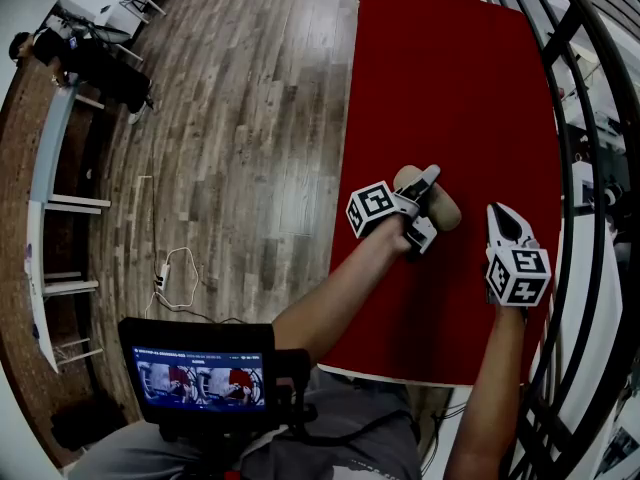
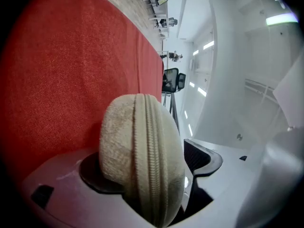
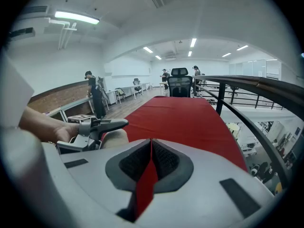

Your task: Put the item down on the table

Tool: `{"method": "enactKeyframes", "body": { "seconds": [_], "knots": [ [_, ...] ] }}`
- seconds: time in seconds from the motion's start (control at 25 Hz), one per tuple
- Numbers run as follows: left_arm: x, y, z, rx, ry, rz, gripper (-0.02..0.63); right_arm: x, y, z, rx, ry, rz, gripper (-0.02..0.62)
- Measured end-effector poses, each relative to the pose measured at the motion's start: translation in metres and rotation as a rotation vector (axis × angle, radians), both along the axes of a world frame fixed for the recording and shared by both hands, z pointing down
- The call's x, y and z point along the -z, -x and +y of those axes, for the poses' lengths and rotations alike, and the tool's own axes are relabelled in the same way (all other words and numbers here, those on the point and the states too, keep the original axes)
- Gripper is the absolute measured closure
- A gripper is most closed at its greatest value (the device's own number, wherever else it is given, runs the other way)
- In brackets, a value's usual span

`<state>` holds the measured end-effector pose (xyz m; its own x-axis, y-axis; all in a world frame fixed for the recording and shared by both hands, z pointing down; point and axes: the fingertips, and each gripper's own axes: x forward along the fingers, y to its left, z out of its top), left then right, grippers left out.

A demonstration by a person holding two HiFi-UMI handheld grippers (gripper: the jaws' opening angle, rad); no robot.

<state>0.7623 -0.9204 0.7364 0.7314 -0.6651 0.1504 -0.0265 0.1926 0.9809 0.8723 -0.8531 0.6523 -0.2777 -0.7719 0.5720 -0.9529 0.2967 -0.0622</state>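
In the head view, the pouch (image 1: 449, 211) is seen between the left tongs' (image 1: 431, 205) jaws against the table (image 1: 450, 78); in the left gripper view, those jaws are released; in the right gripper view, the right tongs (image 3: 151, 145) are clenched, empty.

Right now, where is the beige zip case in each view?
Head view: case right of centre, between the left gripper's jaws.
Left gripper view: case low centre, between the jaws, zip toward the camera.
Right gripper view: case at left, a tan patch under the left gripper.
Shared landmark: the red table.
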Motion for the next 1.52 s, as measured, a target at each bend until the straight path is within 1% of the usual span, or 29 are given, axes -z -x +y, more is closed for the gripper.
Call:
{"method": "enactKeyframes", "body": {
  "seconds": [0.12, 0.2, 0.32, 0.4, 0.44, 0.8, 0.84, 0.88, 0.96, 1.0, 1.04, 1.16, 1.36, 1.52],
  "knots": [
    [-0.006, 0.005, 0.000, 0.012, 0.008, -0.017, 0.181, 0.000, 0.002, 0.001, 0.001, -0.002, -0.003, 0.589],
    [-0.008, 0.008, 0.002, 0.015, 0.007, -0.025, 0.140, 0.001, 0.004, 0.002, 0.001, -0.006, -0.003, 0.589],
    [-0.005, 0.008, 0.002, 0.014, -0.002, -0.024, 0.097, 0.002, 0.005, 0.001, 0.002, -0.009, -0.002, 0.589],
    [0.000, 0.010, 0.001, 0.016, -0.003, -0.030, 0.051, 0.004, 0.005, 0.001, 0.002, -0.008, -0.003, 0.589],
    [0.003, 0.011, 0.002, 0.015, -0.003, -0.037, 0.016, 0.004, 0.006, 0.001, 0.002, -0.009, -0.004, 0.589],
    [0.019, 0.022, 0.020, -0.048, -0.016, -0.113, 0.011, 0.017, 0.014, 0.000, -0.002, -0.024, -0.007, 0.589],
    [0.021, 0.024, 0.023, -0.063, -0.036, -0.145, 0.012, 0.017, 0.016, 0.001, -0.002, -0.025, -0.007, 0.589],
    [0.024, 0.025, 0.025, -0.088, -0.075, -0.196, 0.012, 0.018, 0.017, 0.002, -0.004, -0.027, -0.008, 0.589],
    [0.034, 0.022, 0.025, -0.159, -0.190, -0.318, 0.012, 0.020, 0.019, 0.003, -0.006, -0.030, -0.012, 0.589],
    [0.039, 0.018, 0.024, -0.190, -0.236, -0.358, 0.012, 0.021, 0.020, 0.003, -0.006, -0.031, -0.014, 0.589],
    [0.044, 0.015, 0.022, -0.209, -0.263, -0.375, 0.011, 0.022, 0.020, 0.003, -0.006, -0.032, -0.015, 0.589],
    [0.050, 0.012, 0.019, -0.223, -0.277, -0.366, 0.012, 0.024, 0.024, 0.003, -0.007, -0.031, -0.013, 0.589],
    [0.056, 0.013, 0.017, -0.221, -0.277, -0.351, 0.012, 0.026, 0.024, 0.003, -0.012, -0.026, -0.009, 0.589],
    [0.064, 0.017, 0.017, -0.209, -0.273, -0.306, 0.012, 0.032, 0.026, 0.002, -0.015, -0.030, -0.007, 0.589]
  ]
}}
